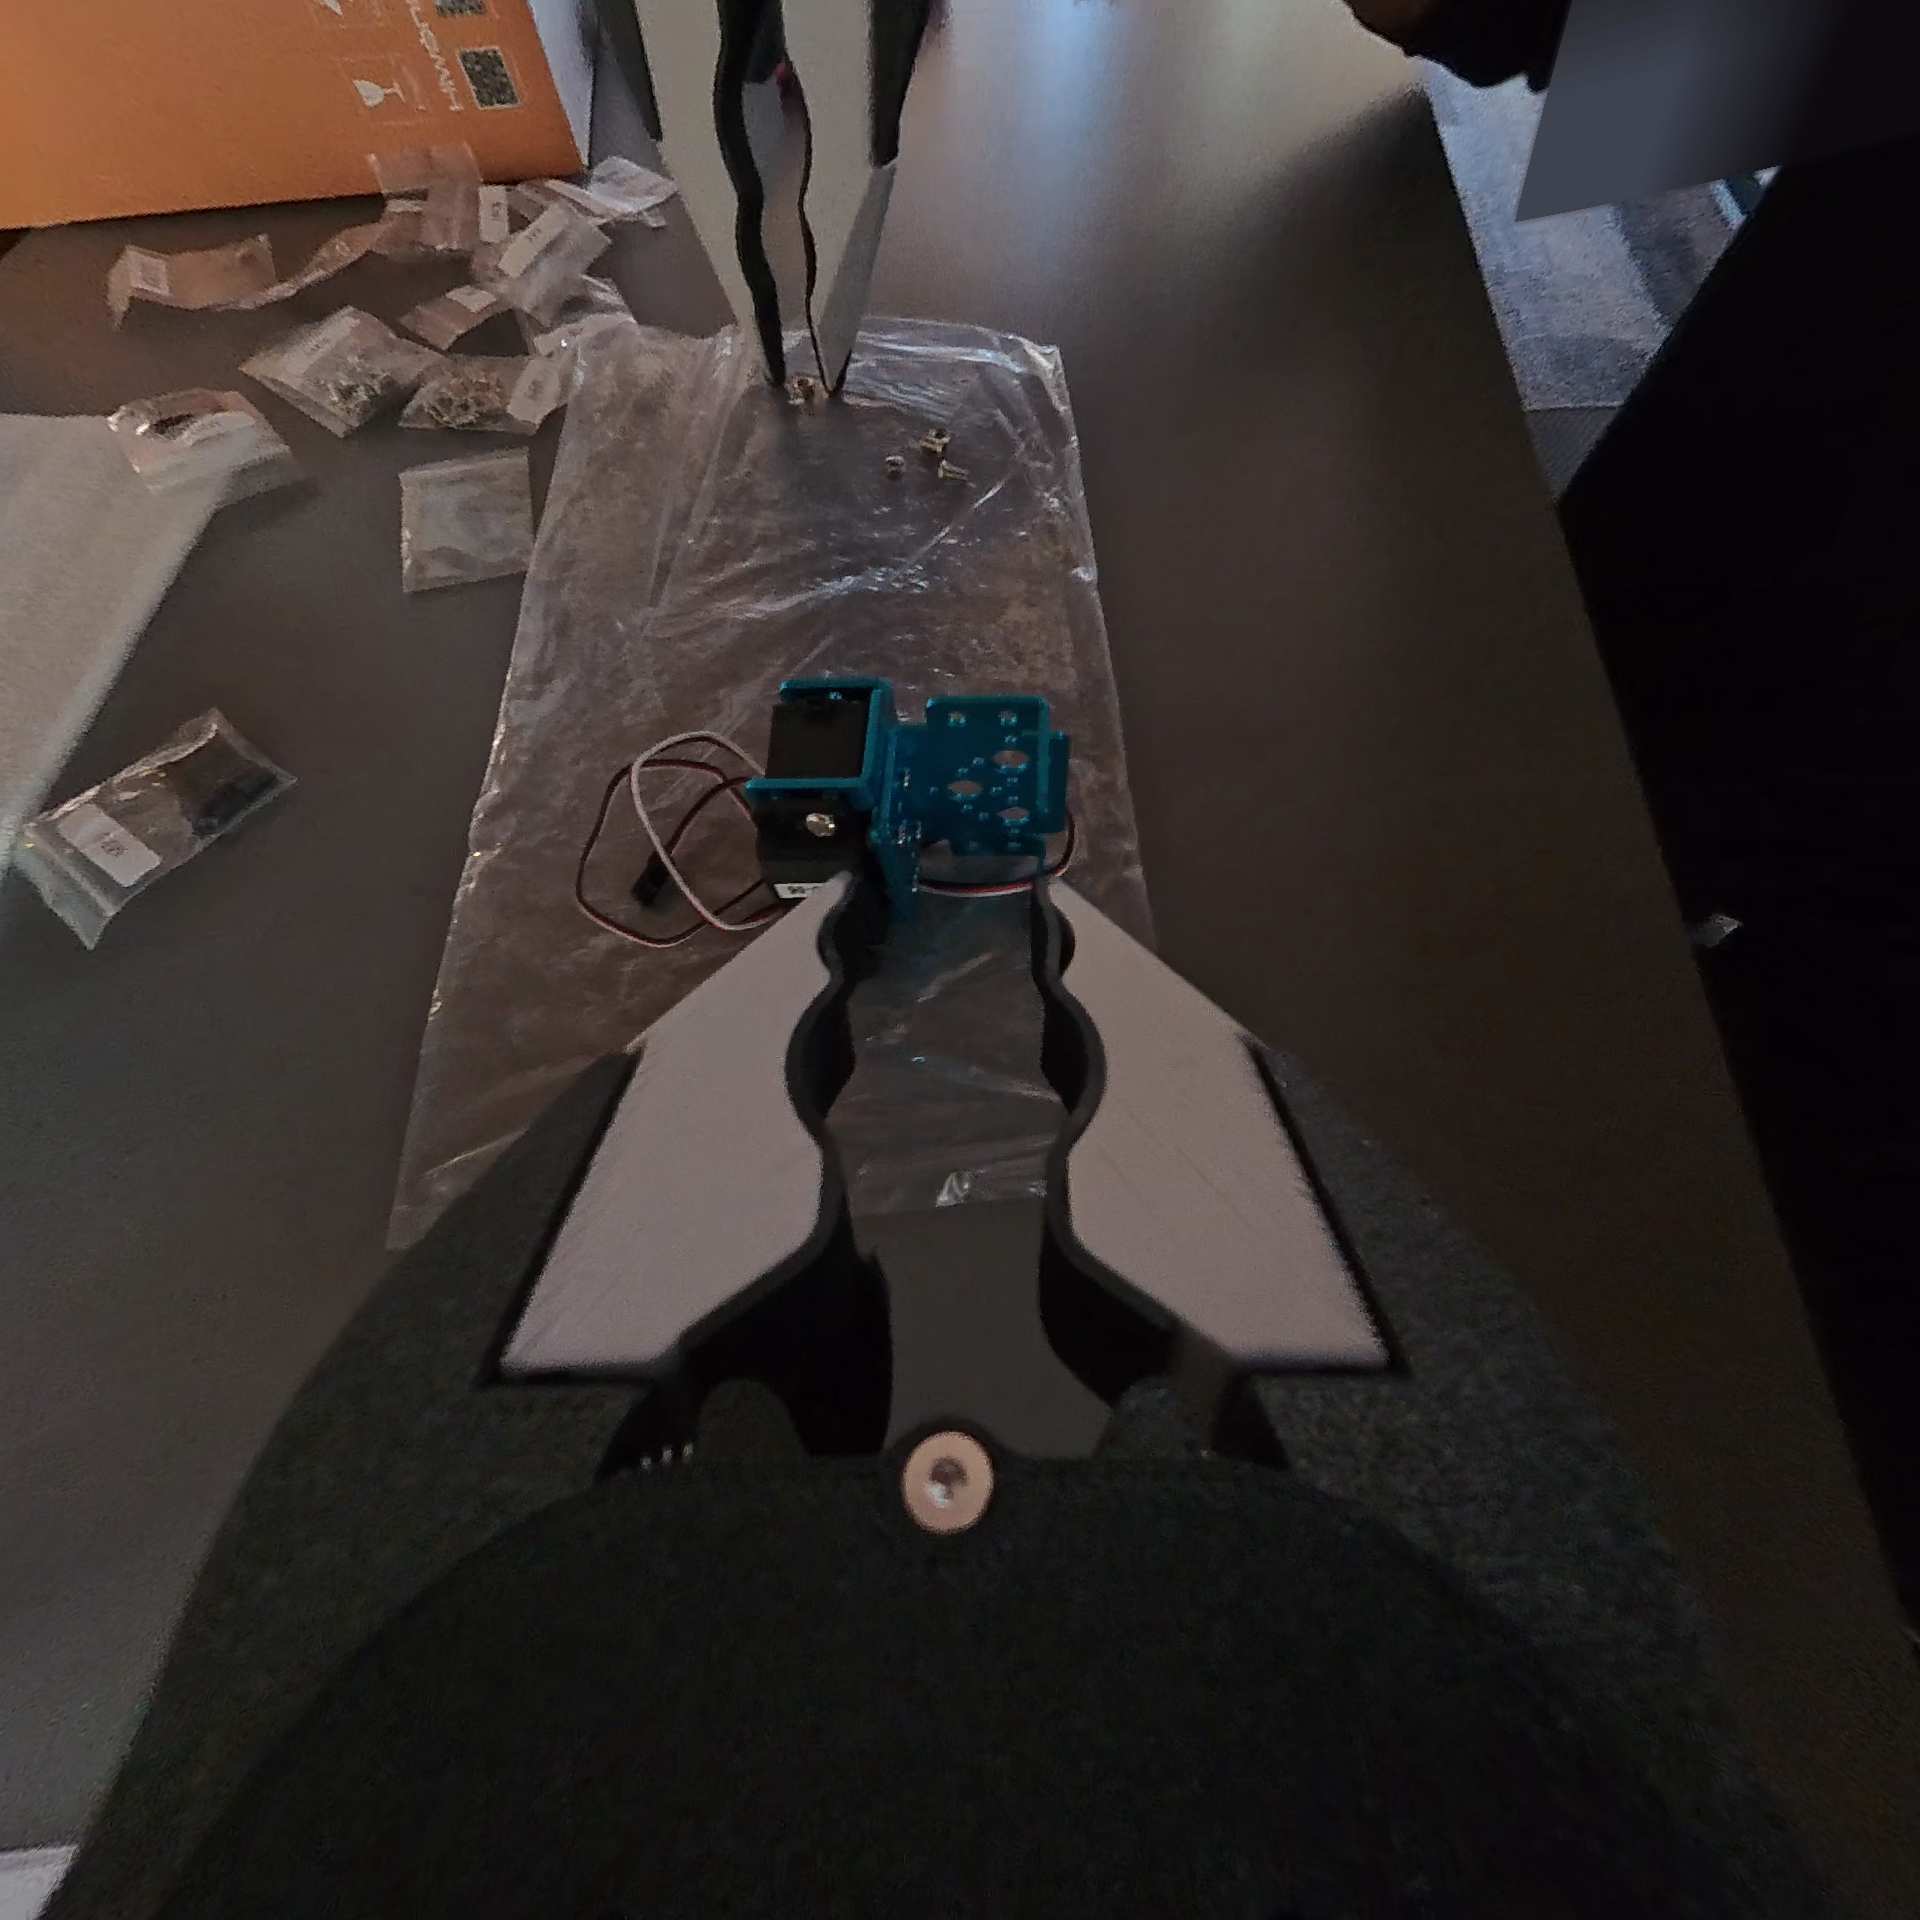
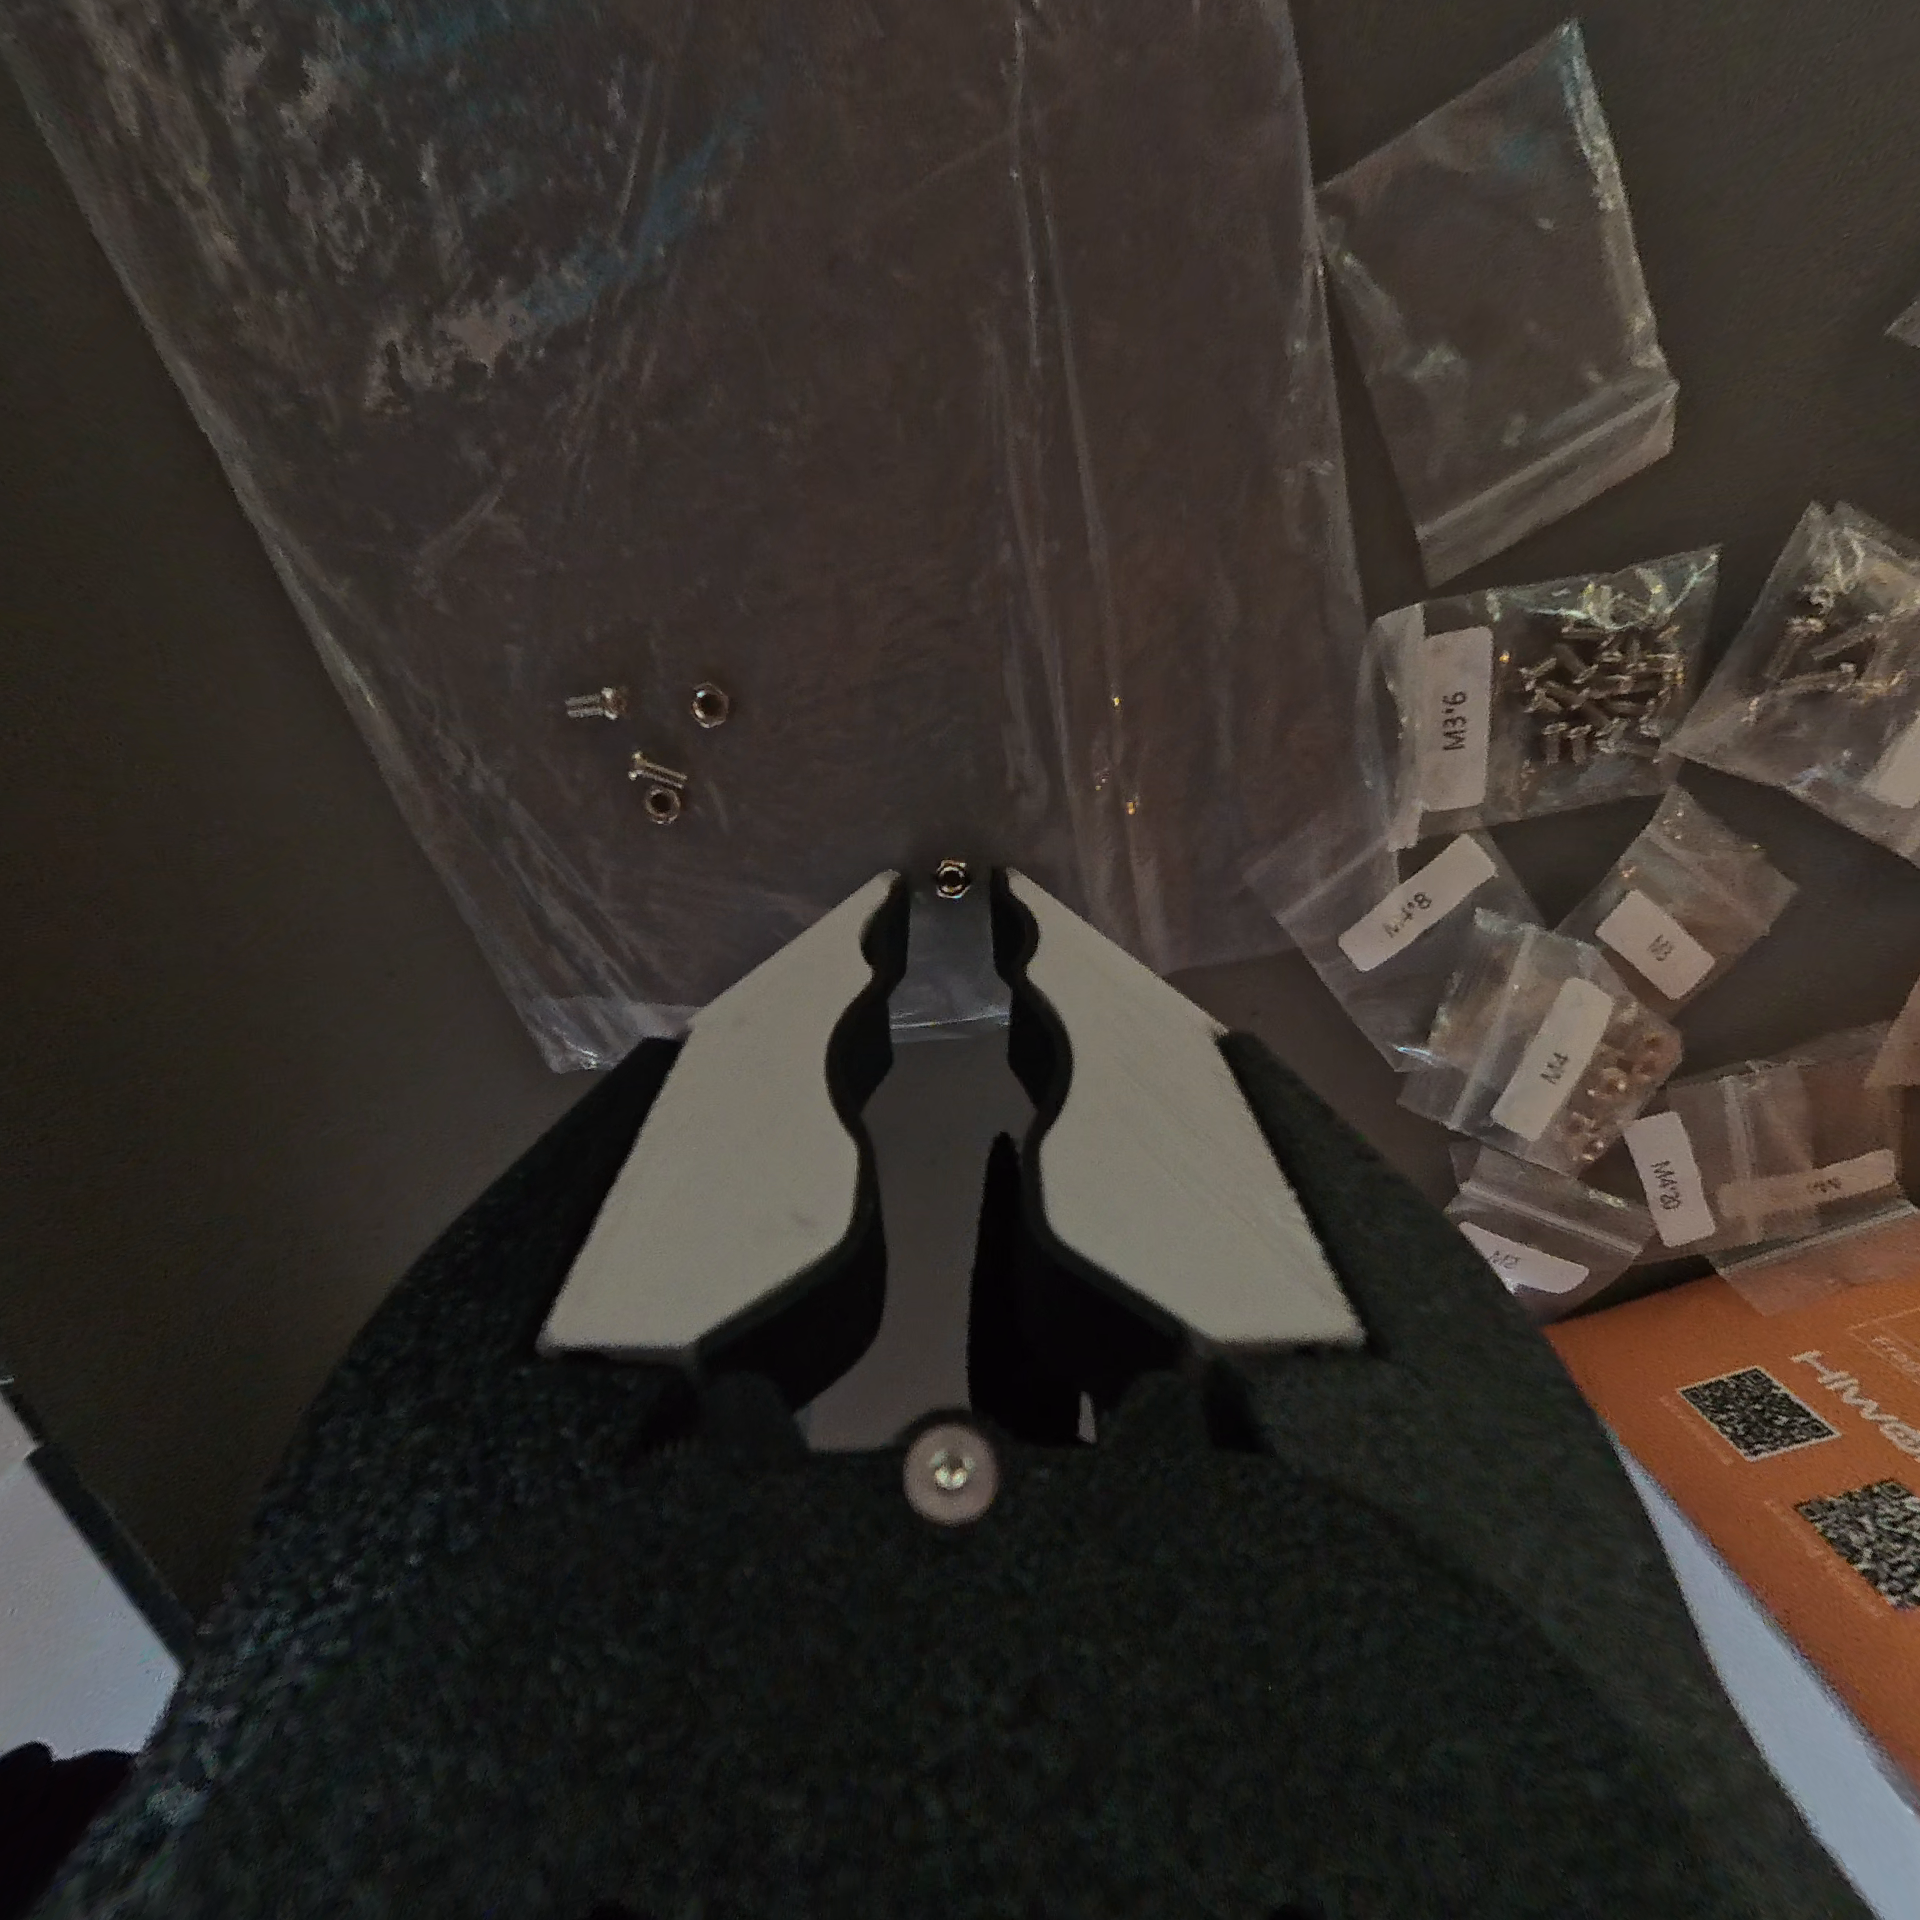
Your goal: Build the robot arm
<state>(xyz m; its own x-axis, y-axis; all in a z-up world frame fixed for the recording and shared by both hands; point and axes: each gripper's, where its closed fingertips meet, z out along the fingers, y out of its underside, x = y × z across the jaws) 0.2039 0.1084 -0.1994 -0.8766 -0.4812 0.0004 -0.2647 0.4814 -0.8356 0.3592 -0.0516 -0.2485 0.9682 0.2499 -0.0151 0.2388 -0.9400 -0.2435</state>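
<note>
**Two grippers over a plastic sheet with small hardware**

We note a dark table (image 1: 1299, 520) under a clear plastic sheet (image 1: 727, 582). An orange box (image 1: 260, 94) sits at the far corner, beside a scatter of small labelled bags (image 2: 1538, 707); we cannot count them reliably.

The left gripper (image 1: 940, 894) has its jaws spread apart, tips just at the near edge of a blue bracket (image 1: 966, 790) carrying a black motor (image 1: 816, 748). Whether the tips touch it, we cannot tell.

The right gripper (image 2: 951, 878) has its jaws narrowly parted, a single nut (image 2: 950, 879) lying between the tips. Whether it is pinched, we cannot tell.

Loose on the sheet nearby: two screws (image 2: 594, 705) and two more nuts (image 2: 711, 704).
</note>
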